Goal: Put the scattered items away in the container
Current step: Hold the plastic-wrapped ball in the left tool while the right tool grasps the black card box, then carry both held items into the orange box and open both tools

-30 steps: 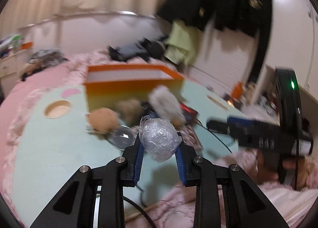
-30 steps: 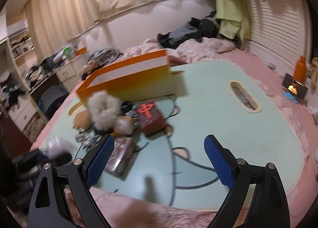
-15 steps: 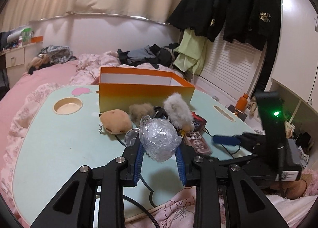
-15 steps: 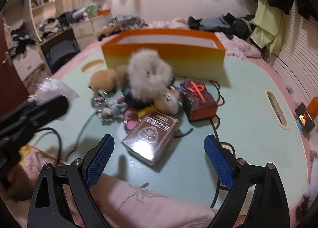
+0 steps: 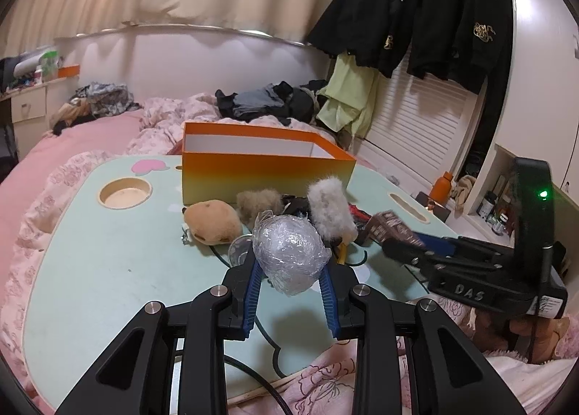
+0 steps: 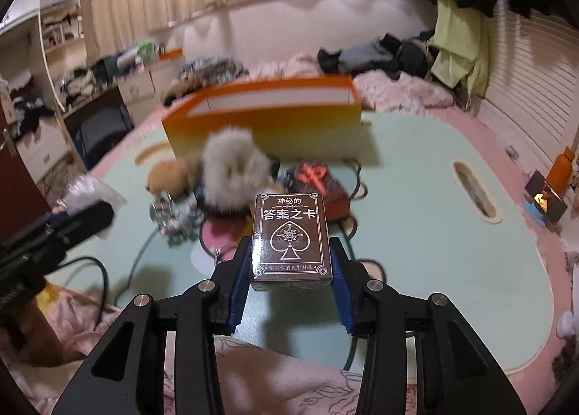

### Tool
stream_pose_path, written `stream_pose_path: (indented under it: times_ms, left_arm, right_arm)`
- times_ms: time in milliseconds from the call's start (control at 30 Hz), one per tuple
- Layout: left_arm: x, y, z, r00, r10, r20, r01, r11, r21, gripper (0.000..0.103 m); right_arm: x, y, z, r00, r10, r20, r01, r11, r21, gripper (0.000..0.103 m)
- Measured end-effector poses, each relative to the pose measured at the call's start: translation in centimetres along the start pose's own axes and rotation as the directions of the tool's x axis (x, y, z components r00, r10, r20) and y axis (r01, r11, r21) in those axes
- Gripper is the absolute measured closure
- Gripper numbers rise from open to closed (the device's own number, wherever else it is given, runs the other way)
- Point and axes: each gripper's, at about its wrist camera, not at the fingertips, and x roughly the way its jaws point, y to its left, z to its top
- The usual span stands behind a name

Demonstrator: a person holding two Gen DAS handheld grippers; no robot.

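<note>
Left wrist view: your left gripper (image 5: 289, 283) is clamped on a crumpled ball of clear plastic wrap (image 5: 289, 252), blue pads pressed to both its sides, same as a second ago. The ball is held clear above the near edge of the pale green table (image 5: 94, 255). Beyond it lies the pile: a tan plush toy (image 5: 213, 221), a brown fur puff (image 5: 258, 201) behind it, and an upright grey fur pompom (image 5: 331, 207) to the right. The orange box (image 5: 264, 170), open-topped with a white inside, stands at the far side of the pile. At right your right gripper (image 5: 401, 239) reaches in with the brown card box (image 5: 391, 228) between its fingers; half a second ago that box lay flat on the table.

Right wrist view: the right gripper (image 6: 291, 270) has just been closing its jaws, and the pads now press the sides of the card box (image 6: 291, 236), printed with a spade emblem, which is raised off the table (image 6: 434, 234). Earlier the jaws stood wide with nothing between them. Behind sit the grey pompom (image 6: 231, 170), a dark red box (image 6: 322, 185) to its right, a clump of small silver pieces (image 6: 173, 216) to its left, then the orange box (image 6: 267, 125), blurred. The left gripper (image 6: 77, 214) shows at far left with the wrap ball (image 6: 88, 194).
</note>
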Motion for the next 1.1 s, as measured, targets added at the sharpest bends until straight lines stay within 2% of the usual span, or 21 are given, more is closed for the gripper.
stream_pose_path:
  times_ms: [133, 267, 433, 567, 667, 733, 833, 1000, 1033, 1100]
  left_arm:
    - [-0.1, 0.6, 0.5, 1.0, -0.018, 0.001, 0.018, 1.0, -0.02, 0.075]
    - [0.1, 1.4, 2.4, 1.0, -0.001, 0.014, 0.001, 1.0, -0.021, 0.075]
    - [1.5, 2.3, 5.8, 1.0, 0.03, -0.005, -0.03, 0.999, -0.022, 0.075]
    - [3.6, 3.7, 8.7, 0.999, 0.018, -0.027, -0.019, 0.999, -0.026, 0.075]
    - [5.9, 5.2, 11.0, 0.998, 0.024, -0.051, -0.027, 0.998, -0.054, 0.075]
    - [7.6, 6.1, 12.5, 0.998, 0.001, -0.062, -0.006, 0.997, -0.082, 0.075]
    - [10.0, 6.7, 14.1, 0.995, 0.039, -0.089, -0.047, 0.995, -0.085, 0.075]
    - [13.4, 7.5, 15.0, 0.987, 0.071, -0.145, -0.083, 0.993, -0.084, 0.075]
    - [14.0, 7.7, 15.0, 0.985, 0.069, -0.158, -0.084, 0.992, -0.093, 0.073]
    - [14.8, 8.0, 14.9, 0.98, 0.077, -0.183, -0.098, 0.989, -0.111, 0.054]
  right_arm:
    - [-0.4, 0.0, 0.8, 0.999, 0.006, 0.036, -0.006, 1.0, 0.006, 0.061]
    - [-0.4, 0.3, 1.9, 0.998, 0.013, 0.058, -0.013, 1.0, -0.002, 0.061]
    - [-0.1, -0.8, 4.7, 0.994, 0.078, 0.074, -0.082, 0.995, 0.057, 0.061]
    - [1.0, -1.0, 8.1, 0.992, 0.044, 0.119, -0.049, 0.998, 0.036, 0.061]
    - [2.6, -1.2, 10.8, 0.99, 0.109, 0.087, -0.113, 0.992, 0.052, 0.061]
    - [3.7, -1.3, 12.4, 0.989, 0.123, 0.08, -0.128, 0.989, 0.073, 0.061]
    - [6.4, -1.5, 14.7, 0.992, 0.116, 0.043, -0.119, 0.989, 0.087, 0.061]
    - [9.9, -2.1, 16.3, 0.998, 0.067, -0.004, -0.066, 0.993, 0.095, 0.061]
    - [10.5, -2.2, 16.4, 0.998, 0.057, -0.014, -0.056, 0.994, 0.093, 0.061]
    - [11.5, -2.5, 16.6, 0.998, 0.051, -0.037, -0.047, 0.994, 0.096, 0.061]
